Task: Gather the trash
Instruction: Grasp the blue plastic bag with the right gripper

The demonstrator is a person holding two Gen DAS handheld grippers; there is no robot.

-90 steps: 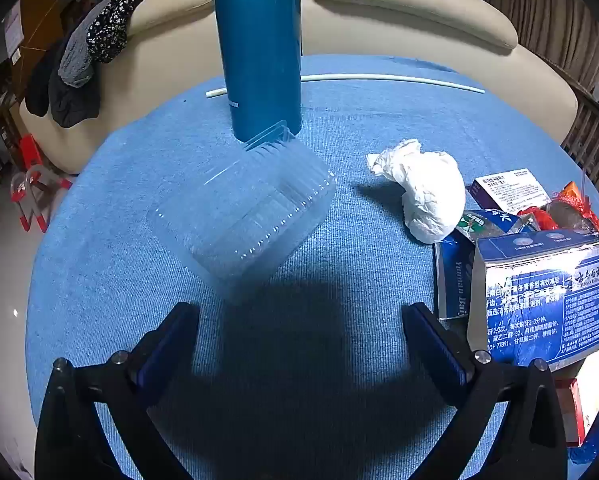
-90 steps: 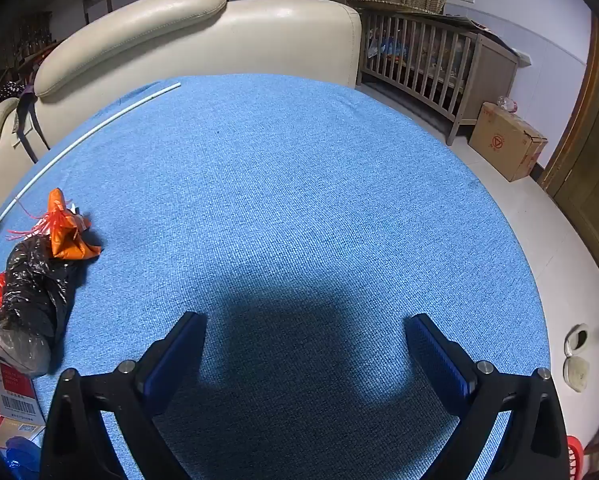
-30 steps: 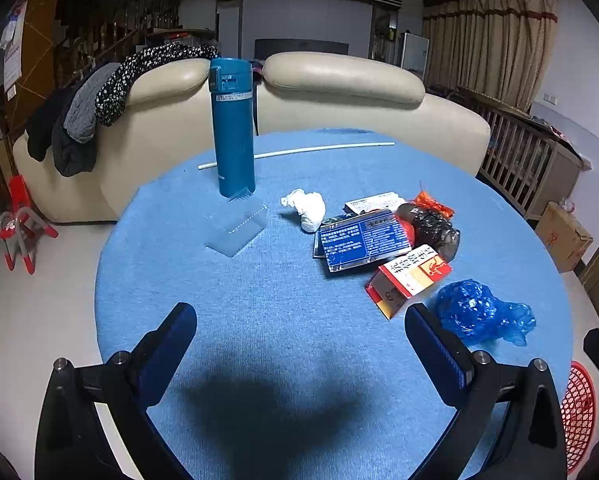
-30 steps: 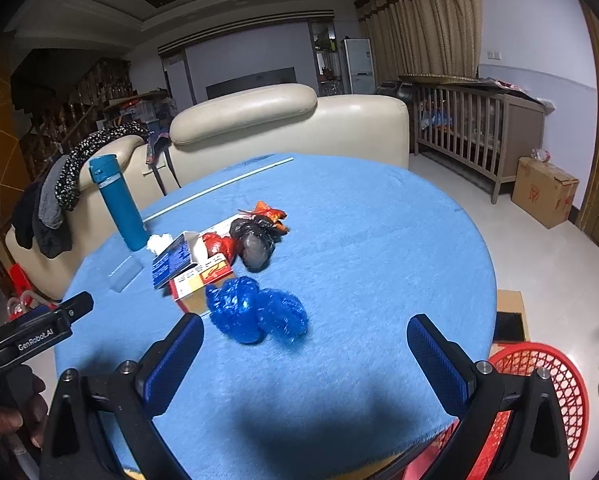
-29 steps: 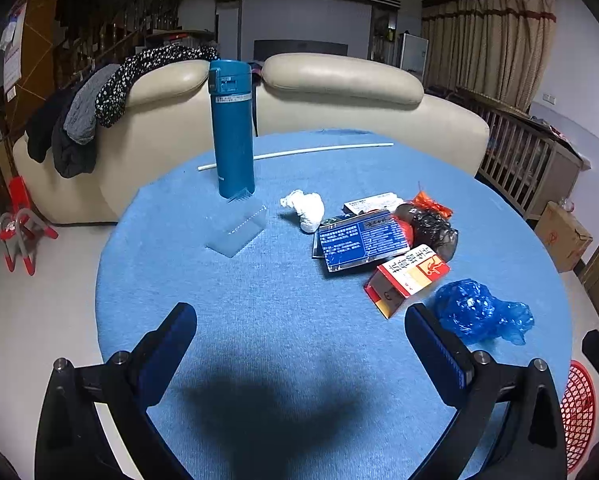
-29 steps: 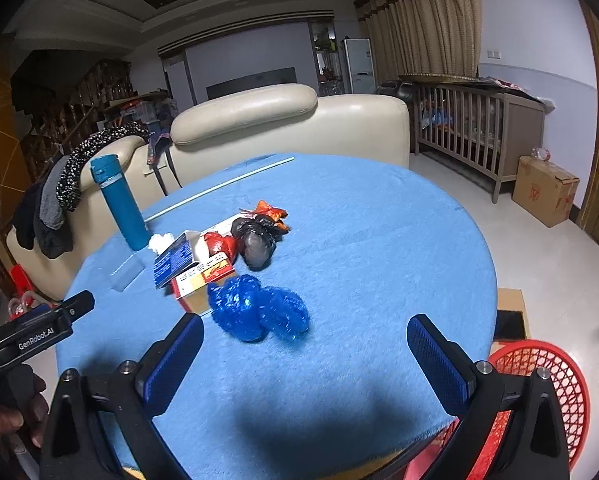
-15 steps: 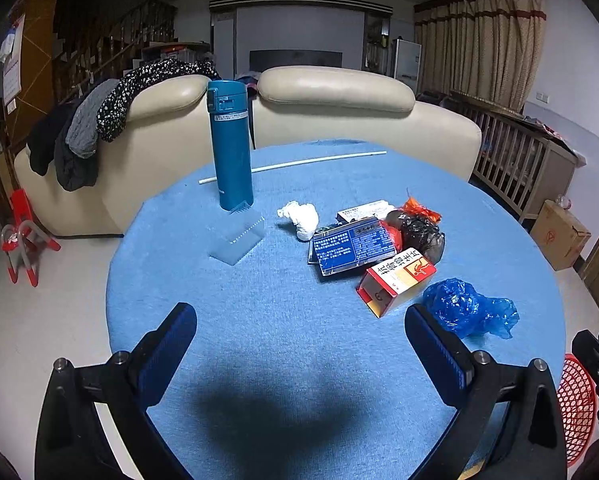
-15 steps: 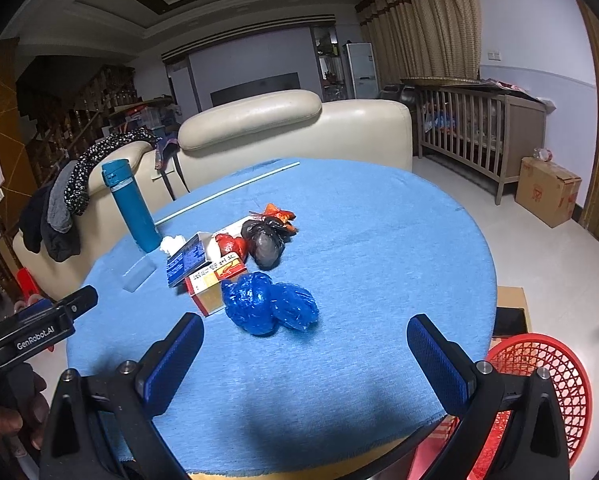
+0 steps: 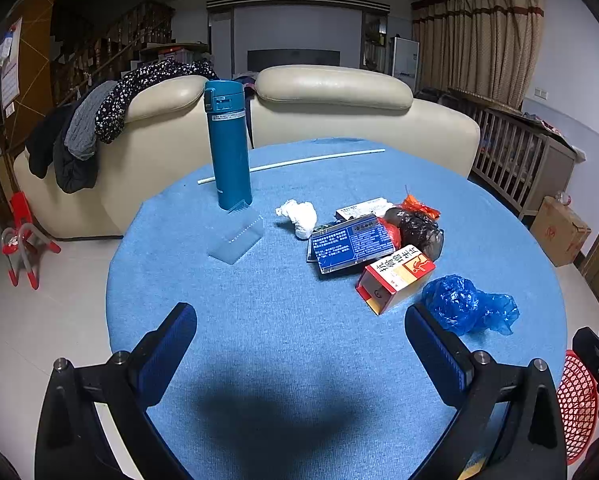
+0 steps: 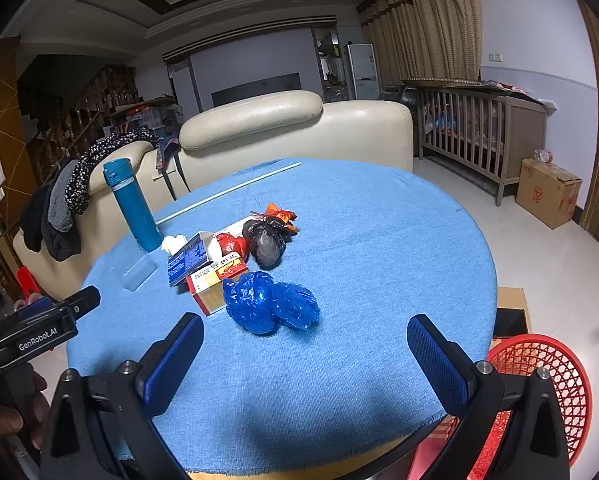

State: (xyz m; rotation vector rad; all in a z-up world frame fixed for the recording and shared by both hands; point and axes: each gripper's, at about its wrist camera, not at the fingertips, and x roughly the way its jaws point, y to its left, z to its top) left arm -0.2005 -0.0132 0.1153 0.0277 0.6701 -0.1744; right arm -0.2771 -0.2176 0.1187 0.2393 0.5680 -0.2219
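You're holding both grippers out over the near edge of the round blue table (image 9: 283, 320), and neither one is carrying anything: the left gripper (image 9: 300, 344) has its jaws spread wide, and so does the right gripper (image 10: 304, 354). A red mesh basket (image 10: 539, 376) is sitting on the floor off the table's right side, just past your right gripper.

The trash is lying in a loose cluster around the middle of the table. Nearest you is a crumpled blue plastic bag (image 10: 269, 307), and just beside it a red and white carton (image 9: 395, 276) on its side. Behind that a blue printed box (image 9: 351, 242) is leaning, with a tied black bag (image 10: 266, 243) right next to it. A white tissue wad (image 9: 299, 216) and a clear plastic container (image 9: 237, 238) are sitting further left.

A tall teal flask (image 9: 227, 146) is standing upright behind the container, a thin white rod (image 9: 299, 162) is lying across the far side, and a cream sofa (image 9: 339, 112) is sitting beyond.
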